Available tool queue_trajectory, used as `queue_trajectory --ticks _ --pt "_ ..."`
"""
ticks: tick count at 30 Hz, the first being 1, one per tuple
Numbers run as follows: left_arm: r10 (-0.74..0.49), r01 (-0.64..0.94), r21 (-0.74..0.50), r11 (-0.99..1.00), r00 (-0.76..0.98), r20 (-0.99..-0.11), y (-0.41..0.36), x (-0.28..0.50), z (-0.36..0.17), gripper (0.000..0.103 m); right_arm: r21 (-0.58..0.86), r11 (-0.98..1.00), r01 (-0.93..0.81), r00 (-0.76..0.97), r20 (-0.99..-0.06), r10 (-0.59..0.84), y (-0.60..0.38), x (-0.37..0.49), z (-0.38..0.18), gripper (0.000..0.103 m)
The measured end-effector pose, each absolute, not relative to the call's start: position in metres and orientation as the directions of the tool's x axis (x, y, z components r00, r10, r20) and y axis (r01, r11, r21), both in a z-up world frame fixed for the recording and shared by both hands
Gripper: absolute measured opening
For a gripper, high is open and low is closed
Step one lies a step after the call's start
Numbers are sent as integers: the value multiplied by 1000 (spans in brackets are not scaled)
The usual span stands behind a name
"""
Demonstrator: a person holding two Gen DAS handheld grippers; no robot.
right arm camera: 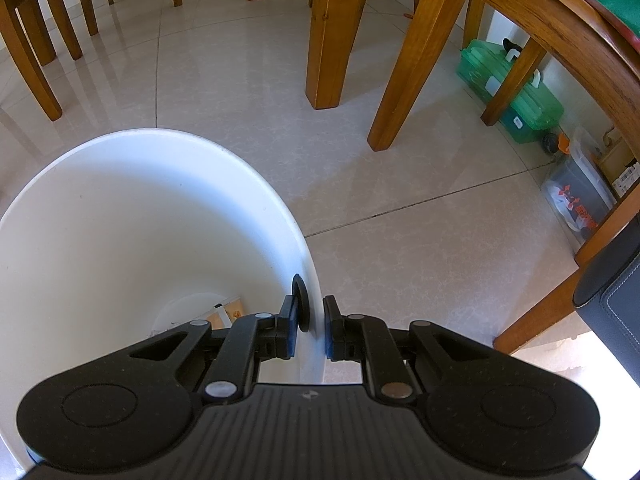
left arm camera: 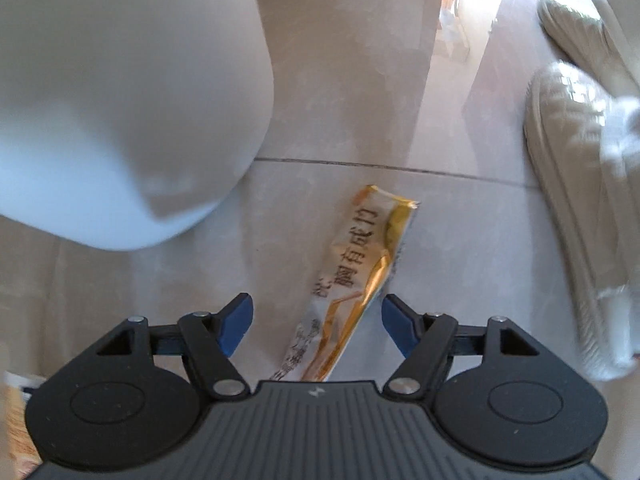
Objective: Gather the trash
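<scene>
A long gold and white snack wrapper lies flat on the tiled floor in the left wrist view. My left gripper hovers over its near end, open, with one blue finger on each side and nothing held. The white bin's outer wall bulges at the upper left of that view. In the right wrist view my right gripper is shut on the rim of the white bin, one finger inside and one outside. Some paper trash lies at the bin's bottom.
Two beige slippers stand close on the right of the wrapper. Wooden chair and table legs rise ahead of the bin. A green plastic box and a clear bag sit at the right by the wall.
</scene>
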State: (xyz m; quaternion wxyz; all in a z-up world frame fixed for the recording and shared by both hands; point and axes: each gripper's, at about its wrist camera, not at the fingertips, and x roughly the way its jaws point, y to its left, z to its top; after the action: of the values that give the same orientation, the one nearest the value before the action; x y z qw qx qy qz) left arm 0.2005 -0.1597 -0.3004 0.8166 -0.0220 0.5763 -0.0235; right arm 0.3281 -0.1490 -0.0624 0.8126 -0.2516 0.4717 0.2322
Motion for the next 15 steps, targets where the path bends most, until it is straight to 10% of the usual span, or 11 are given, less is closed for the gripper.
queue_trajectory --ticks 6,10,15 --pt "-137 -43 -160 986 331 -933 -157 195 -303 60 -187 769 -612 445 -885 139 -149 329 -63 16" --pt "-134 -66 -166 984 344 -930 -156 188 -296 25 -189 767 -613 446 -884 138 -148 329 -62 16" --pt "-117 -169 -183 969 340 -933 -141 180 -296 17 -184 769 -612 443 -885 141 -150 329 -62 16"
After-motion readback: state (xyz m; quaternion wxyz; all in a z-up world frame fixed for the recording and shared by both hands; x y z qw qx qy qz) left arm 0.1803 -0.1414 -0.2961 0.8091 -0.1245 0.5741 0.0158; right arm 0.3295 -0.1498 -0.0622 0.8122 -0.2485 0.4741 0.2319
